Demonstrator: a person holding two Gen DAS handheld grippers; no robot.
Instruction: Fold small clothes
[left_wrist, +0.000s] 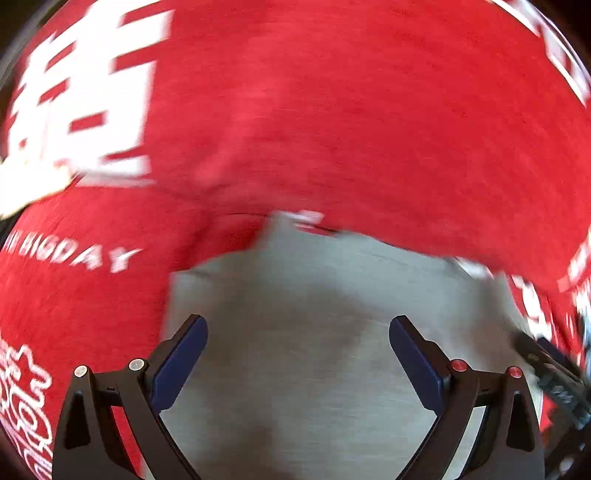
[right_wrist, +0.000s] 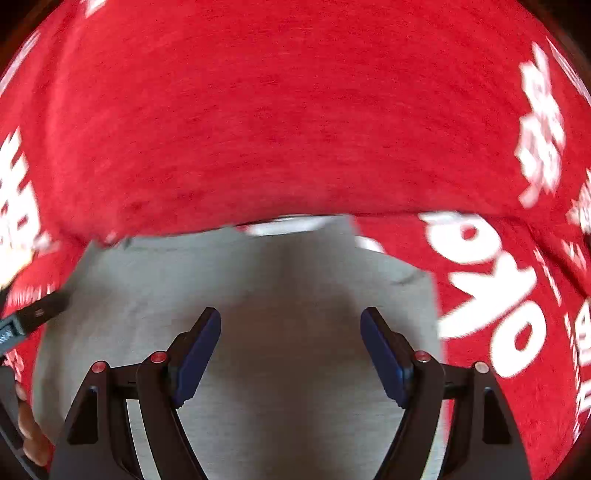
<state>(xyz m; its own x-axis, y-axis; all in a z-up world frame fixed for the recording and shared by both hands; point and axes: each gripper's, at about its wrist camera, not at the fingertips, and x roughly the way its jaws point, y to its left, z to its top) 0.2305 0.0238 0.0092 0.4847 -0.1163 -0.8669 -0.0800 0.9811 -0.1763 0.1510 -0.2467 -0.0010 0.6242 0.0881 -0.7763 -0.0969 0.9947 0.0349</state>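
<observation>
A small light grey garment (left_wrist: 314, 302) lies flat on a red cloth with white lettering (left_wrist: 332, 110). It also shows in the right wrist view (right_wrist: 258, 280), on the same red cloth (right_wrist: 277, 110). My left gripper (left_wrist: 298, 328) is open and empty, hovering over the grey garment. My right gripper (right_wrist: 290, 321) is open and empty, also over the garment. The right gripper's body shows at the right edge of the left wrist view (left_wrist: 554, 373). The left gripper's body shows at the left edge of the right wrist view (right_wrist: 33, 317). Both views are blurred by motion.
The red cloth covers the whole surface around the garment. A folded-over red edge with a white strip (right_wrist: 288, 223) lies along the garment's far side. A person's fingers (right_wrist: 31, 432) show at the lower left of the right wrist view.
</observation>
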